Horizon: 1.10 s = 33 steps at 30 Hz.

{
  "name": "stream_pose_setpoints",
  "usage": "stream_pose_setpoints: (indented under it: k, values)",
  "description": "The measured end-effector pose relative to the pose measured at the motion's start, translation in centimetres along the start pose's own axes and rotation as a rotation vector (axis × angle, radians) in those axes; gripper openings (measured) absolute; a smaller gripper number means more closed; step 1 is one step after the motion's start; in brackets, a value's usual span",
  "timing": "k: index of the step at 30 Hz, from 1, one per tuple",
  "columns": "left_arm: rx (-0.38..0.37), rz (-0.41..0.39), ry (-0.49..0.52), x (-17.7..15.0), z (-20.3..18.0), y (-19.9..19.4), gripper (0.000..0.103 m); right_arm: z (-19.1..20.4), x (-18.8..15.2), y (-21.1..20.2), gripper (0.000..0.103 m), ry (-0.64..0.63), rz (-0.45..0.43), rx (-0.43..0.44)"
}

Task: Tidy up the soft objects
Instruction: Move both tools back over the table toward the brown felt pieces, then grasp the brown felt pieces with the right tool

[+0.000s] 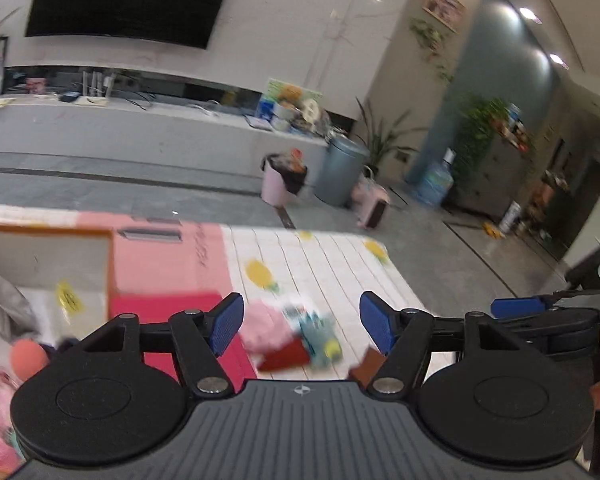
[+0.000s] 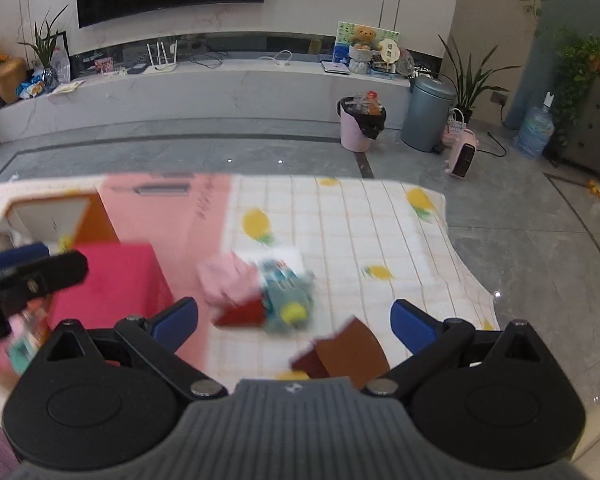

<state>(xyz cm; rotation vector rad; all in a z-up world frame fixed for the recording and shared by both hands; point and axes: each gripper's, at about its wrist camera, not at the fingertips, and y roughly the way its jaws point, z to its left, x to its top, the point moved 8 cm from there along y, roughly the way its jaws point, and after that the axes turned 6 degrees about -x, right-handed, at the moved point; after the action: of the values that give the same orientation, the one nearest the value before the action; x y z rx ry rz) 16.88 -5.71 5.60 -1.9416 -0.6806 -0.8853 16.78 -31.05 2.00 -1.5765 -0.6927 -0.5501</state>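
Note:
A small pile of soft items lies on the lemon-print cloth (image 2: 360, 232): a pink cloth (image 2: 226, 280), a teal patterned piece (image 2: 288, 300) and a dark red piece (image 2: 242, 314). A brown piece (image 2: 352, 350) lies nearer, apart from the pile. The pile also shows in the left wrist view (image 1: 296, 336). My left gripper (image 1: 302, 322) is open and empty above the pile. My right gripper (image 2: 294, 320) is open and empty above it too. The left gripper's side shows in the right wrist view (image 2: 28, 284). The table part is motion-blurred.
An open cardboard box (image 1: 48, 264) and a bright pink box (image 2: 108, 284) stand at the left on a pale pink sheet (image 2: 172, 216). Beyond the table are a grey floor, a pink bin (image 2: 358, 124), a grey bin (image 2: 428, 114) and a TV shelf.

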Motion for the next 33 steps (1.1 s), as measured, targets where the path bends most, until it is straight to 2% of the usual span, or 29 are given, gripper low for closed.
stream_pose_setpoints:
  k: [3, 7, 12, 14, 17, 20, 23, 26, 30, 33]
  values:
    - [-0.029, 0.012, 0.031, -3.1, -0.1, 1.3, 0.078, -1.6, -3.5, 1.3, 0.100, 0.014, -0.013, -0.005]
    - [0.005, -0.020, 0.053, -6.7, 0.9, 2.0, 0.078, -3.1, -6.9, 3.6, 0.100, 0.059, 0.016, -0.003]
    - [0.036, -0.024, -0.024, -9.6, 1.8, 3.0, 0.077, -3.1, -9.0, 7.1, 0.100, 0.131, 0.046, 0.024]
    - [0.039, -0.020, -0.012, -10.2, 1.7, 2.8, 0.078, -3.0, -9.3, 9.2, 0.100, 0.149, 0.079, 0.029]
    - [0.038, -0.013, 0.080, -11.6, 0.1, 3.3, 0.077, -2.9, -9.7, 12.4, 0.100, 0.147, 0.156, 0.037]
    - [0.047, -0.038, 0.169, -12.9, -1.1, 3.2, 0.077, -2.9, -10.0, 15.6, 0.100, 0.165, 0.247, 0.061]
    - [0.022, -0.015, 0.217, -14.1, -2.0, 3.8, 0.077, -3.3, -9.5, 17.9, 0.100, 0.160, 0.261, 0.021]
    - [-0.053, 0.024, 0.238, -15.4, -2.6, 4.3, 0.077, -3.6, -9.1, 20.0, 0.100, 0.143, 0.290, -0.009]
    - [-0.093, 0.043, 0.256, -16.4, -2.7, 4.1, 0.077, -3.7, -8.6, 22.2, 0.100, 0.160, 0.298, 0.001]
    - [-0.102, 0.050, 0.266, -16.5, -2.7, 4.2, 0.077, -3.8, -8.6, 23.1, 0.101, 0.138, 0.310, -0.026]
